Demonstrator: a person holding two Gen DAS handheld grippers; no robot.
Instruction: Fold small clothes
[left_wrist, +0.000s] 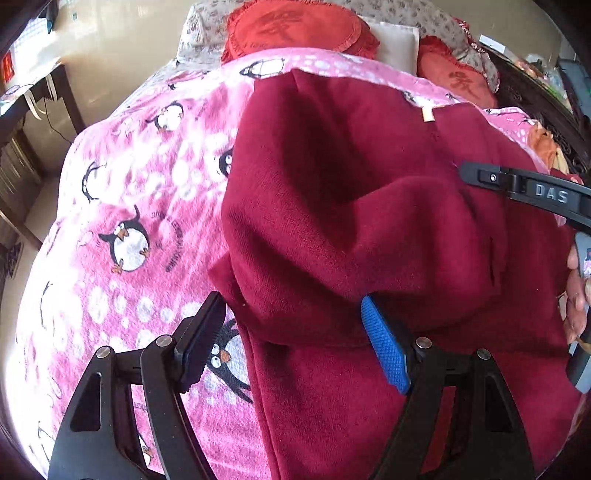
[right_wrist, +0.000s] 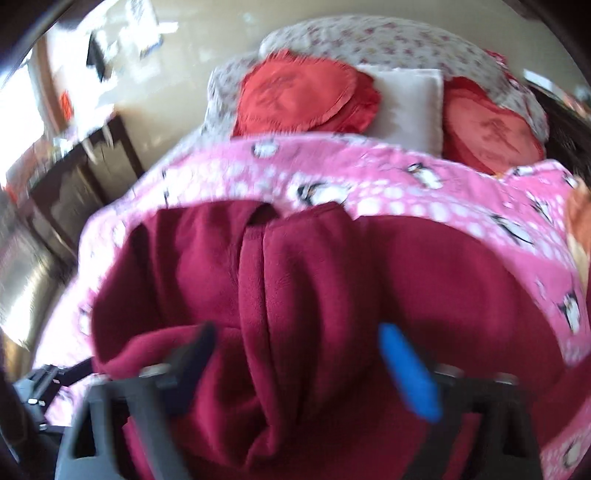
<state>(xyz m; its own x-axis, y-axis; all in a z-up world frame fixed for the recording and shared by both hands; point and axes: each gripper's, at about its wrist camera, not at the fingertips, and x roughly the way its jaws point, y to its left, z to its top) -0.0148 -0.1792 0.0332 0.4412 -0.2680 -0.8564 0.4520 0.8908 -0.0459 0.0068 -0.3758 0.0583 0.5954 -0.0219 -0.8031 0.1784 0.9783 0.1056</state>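
Note:
A dark red fleece garment (left_wrist: 369, 221) lies bunched on a pink penguin blanket (left_wrist: 129, 221). My left gripper (left_wrist: 291, 332) is open, its fingers spread over the garment's left edge, the blue pad (left_wrist: 386, 343) against the cloth. In the right wrist view, which is blurred, the garment (right_wrist: 295, 295) fills the middle with folds running away from me. My right gripper (right_wrist: 299, 354) is open just above it, the fingers apart on either side of a fold. The right gripper's body (left_wrist: 535, 192) shows in the left wrist view at the right edge.
Two red round cushions (right_wrist: 306, 99) and a white pillow (right_wrist: 410, 103) lie at the head of the bed on a floral cover. A dark wooden desk (right_wrist: 81, 177) stands to the left. The pink blanket (right_wrist: 443, 192) extends beyond the garment.

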